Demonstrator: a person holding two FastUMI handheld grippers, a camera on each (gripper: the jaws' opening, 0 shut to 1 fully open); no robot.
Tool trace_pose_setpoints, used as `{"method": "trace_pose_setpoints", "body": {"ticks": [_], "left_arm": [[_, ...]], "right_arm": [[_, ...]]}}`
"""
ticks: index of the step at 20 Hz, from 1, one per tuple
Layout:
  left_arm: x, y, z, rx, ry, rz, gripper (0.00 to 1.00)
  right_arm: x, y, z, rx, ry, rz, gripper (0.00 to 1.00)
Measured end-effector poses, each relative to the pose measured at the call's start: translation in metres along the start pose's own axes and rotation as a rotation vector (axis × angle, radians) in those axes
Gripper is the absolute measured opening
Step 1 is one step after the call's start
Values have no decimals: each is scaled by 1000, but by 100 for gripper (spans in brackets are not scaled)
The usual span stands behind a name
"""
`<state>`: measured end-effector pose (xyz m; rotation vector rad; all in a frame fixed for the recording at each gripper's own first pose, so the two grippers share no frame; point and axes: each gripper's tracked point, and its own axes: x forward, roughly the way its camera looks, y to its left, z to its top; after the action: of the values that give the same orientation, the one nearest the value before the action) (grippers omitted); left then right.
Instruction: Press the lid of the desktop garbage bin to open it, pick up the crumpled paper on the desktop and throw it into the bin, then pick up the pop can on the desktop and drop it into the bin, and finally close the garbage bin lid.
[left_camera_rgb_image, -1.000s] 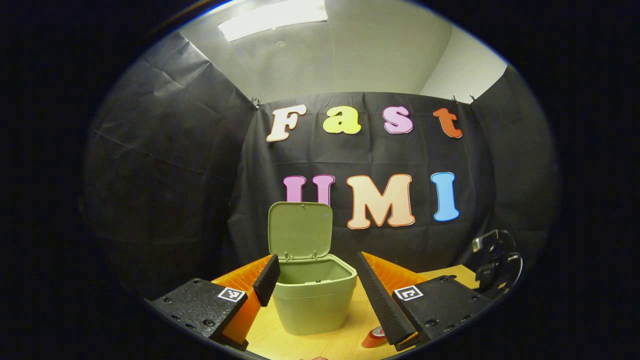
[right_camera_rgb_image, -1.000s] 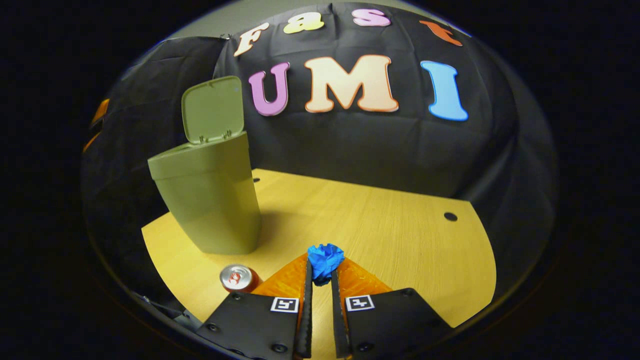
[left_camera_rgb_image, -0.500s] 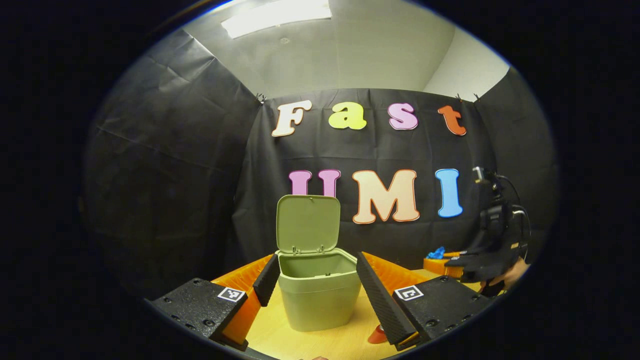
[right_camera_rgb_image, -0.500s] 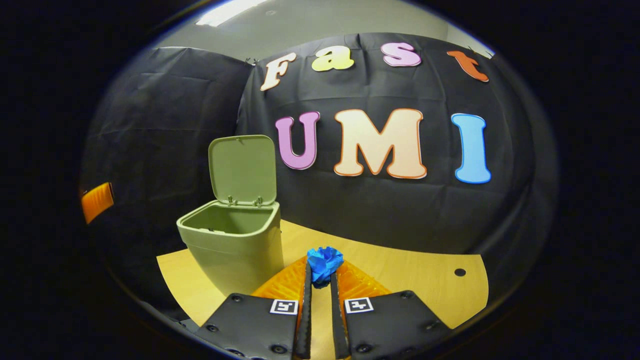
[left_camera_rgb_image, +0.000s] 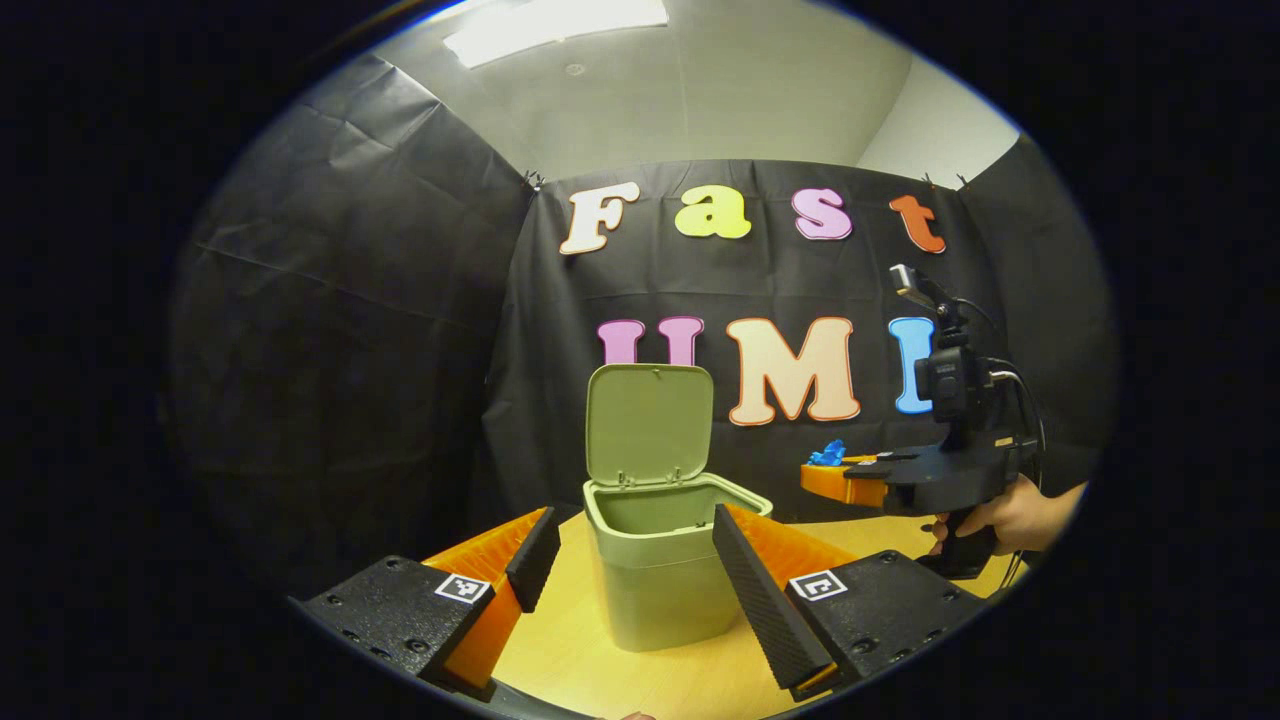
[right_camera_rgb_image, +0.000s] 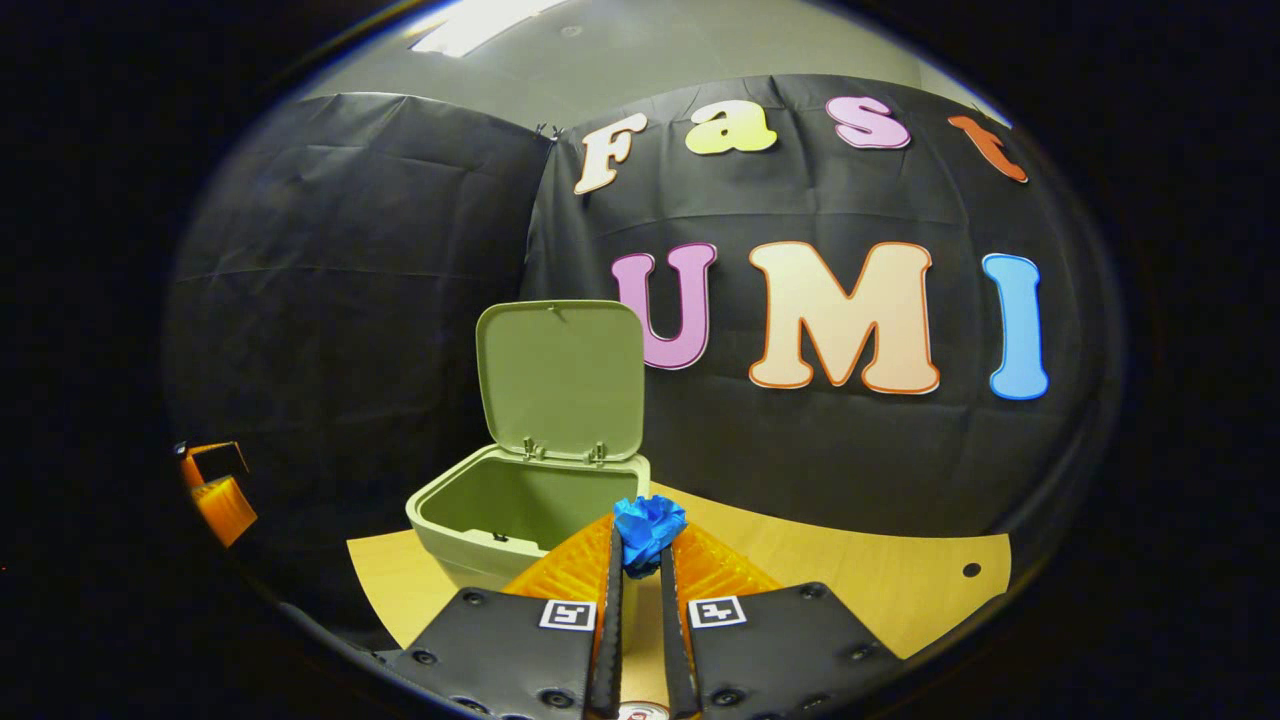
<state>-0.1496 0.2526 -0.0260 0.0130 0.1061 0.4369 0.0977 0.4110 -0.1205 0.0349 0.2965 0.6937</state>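
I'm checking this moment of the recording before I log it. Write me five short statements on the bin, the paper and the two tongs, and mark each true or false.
1. The garbage bin has its lid standing up, open. True.
2. The right tongs are shut on the blue crumpled paper. True.
3. The crumpled paper already lies inside the bin. False: it is held between the right tongs, above the table and near the bin's rim.
4. The left tongs grip the bin's lid. False: they are open and hold nothing; the bin shows between their fingers, farther off.
5. In the left gripper view, a hand holds the right tongs to the right of the bin. True.
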Motion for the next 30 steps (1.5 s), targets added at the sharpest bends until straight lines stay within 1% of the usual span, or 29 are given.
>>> {"method": "trace_pose_setpoints", "body": {"ticks": [2, 3, 6, 10, 12, 15, 17, 20, 22, 23, 25, 27, 30], "left_arm": [[2, 11, -8, -7, 14, 11, 93], [3, 18, -11, -7, 23, 17, 93], [4, 34, -20, -3, 43, 32, 92], [10, 47, -26, -4, 55, 32, 93], [12, 50, -28, -10, 56, 25, 92], [14, 47, -30, -21, 58, 6, 93], [15, 44, -30, -27, 52, -13, 93], [25, 29, -29, -32, 45, -44, 94], [29, 14, -30, -36, 45, -69, 93], [31, 6, -29, -38, 43, -83, 93], [33, -11, -29, -39, 41, -112, 93], [35, -29, -27, -41, 37, -143, 93], [37, -59, -28, -42, 35, -195, 92]], "right_arm": [[17, 13, -4, 3, 10, 10, 19], [26, 18, -7, 2, 15, 12, 21], [49, 29, -18, -3, 38, 14, 21], [71, 36, -27, 11, 48, 0, 21], [79, 41, -29, 27, 49, 7, 24], [85, 43, -28, 24, 30, 7, 68], [71, 38, -22, 15, 6, -10, 98], [49, 21, -8, 0, -38, -42, 99], [30, 6, 0, -15, -62, -71, 98], [21, -3, 3, -24, -73, -86, 99], [1, -22, 7, -32, -85, -114, 98], [-19, -43, 9, -33, -93, -143, 100], [-48, -75, 11, -20, -95, -194, 100]]}}
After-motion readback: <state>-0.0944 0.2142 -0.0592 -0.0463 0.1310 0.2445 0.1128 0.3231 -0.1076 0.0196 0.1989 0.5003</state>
